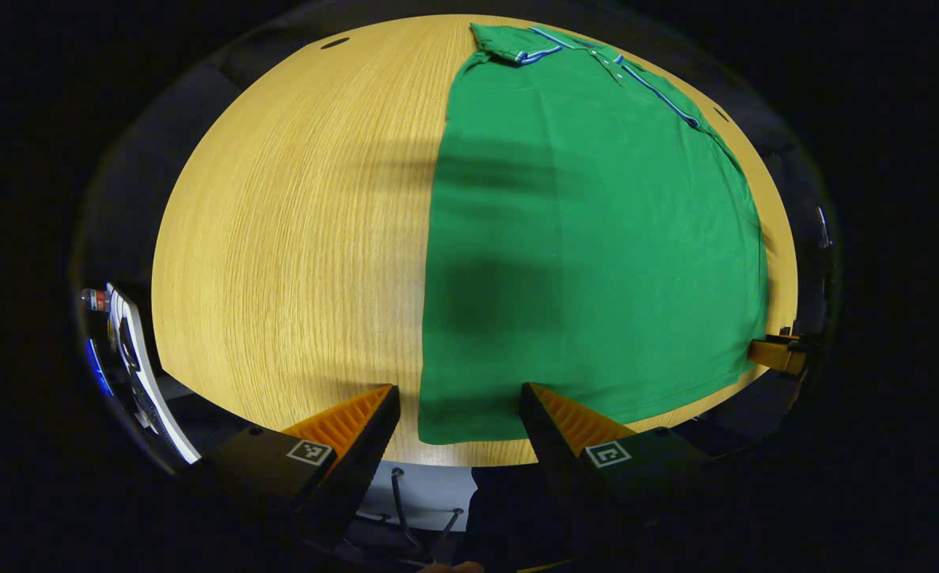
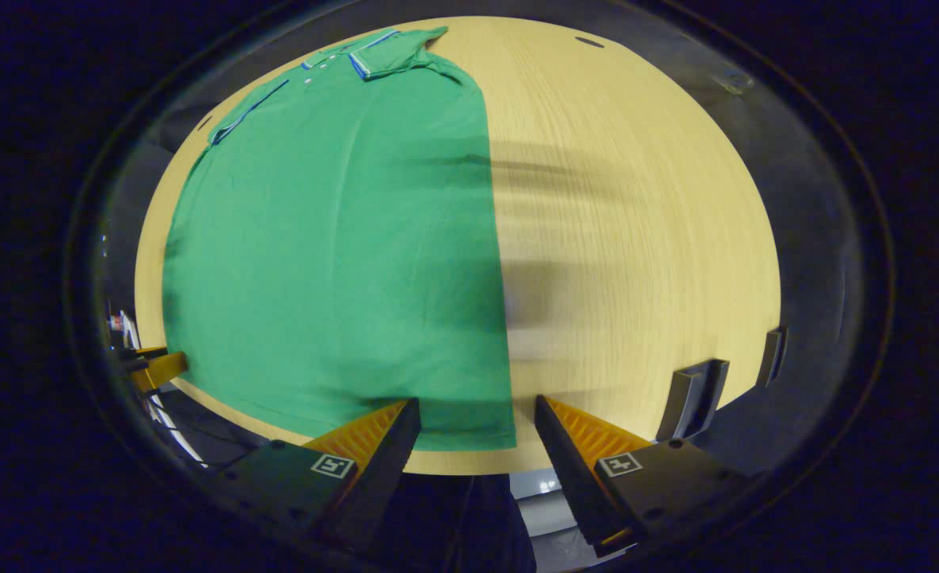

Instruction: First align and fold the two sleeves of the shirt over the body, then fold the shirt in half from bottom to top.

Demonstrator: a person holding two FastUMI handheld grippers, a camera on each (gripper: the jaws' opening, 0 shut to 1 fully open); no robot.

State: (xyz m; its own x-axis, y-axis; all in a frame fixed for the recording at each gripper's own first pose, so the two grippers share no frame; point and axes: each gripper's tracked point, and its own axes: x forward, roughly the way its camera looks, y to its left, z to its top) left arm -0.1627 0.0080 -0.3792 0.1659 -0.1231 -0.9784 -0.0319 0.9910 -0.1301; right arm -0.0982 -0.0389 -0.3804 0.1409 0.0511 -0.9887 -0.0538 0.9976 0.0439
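The shirt [image 1: 597, 239] is laid flat on the table [image 1: 294, 239], collar at 12 o'clock. Both the left gripper [image 1: 457, 398] and the right gripper [image 2: 477, 410] are held wide at its hem, nothing gripped.

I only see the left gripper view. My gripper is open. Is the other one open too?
Observer: Yes, the right gripper is open, with its fingers wide apart.
Operator: Where is it on the shirt?
Observer: It hangs over the near hem of the shirt. The hem's corner shows between its fingers.
Operator: Is anything beside it?
Observer: Two dark brackets sit at the edge of the table, off the shirt.
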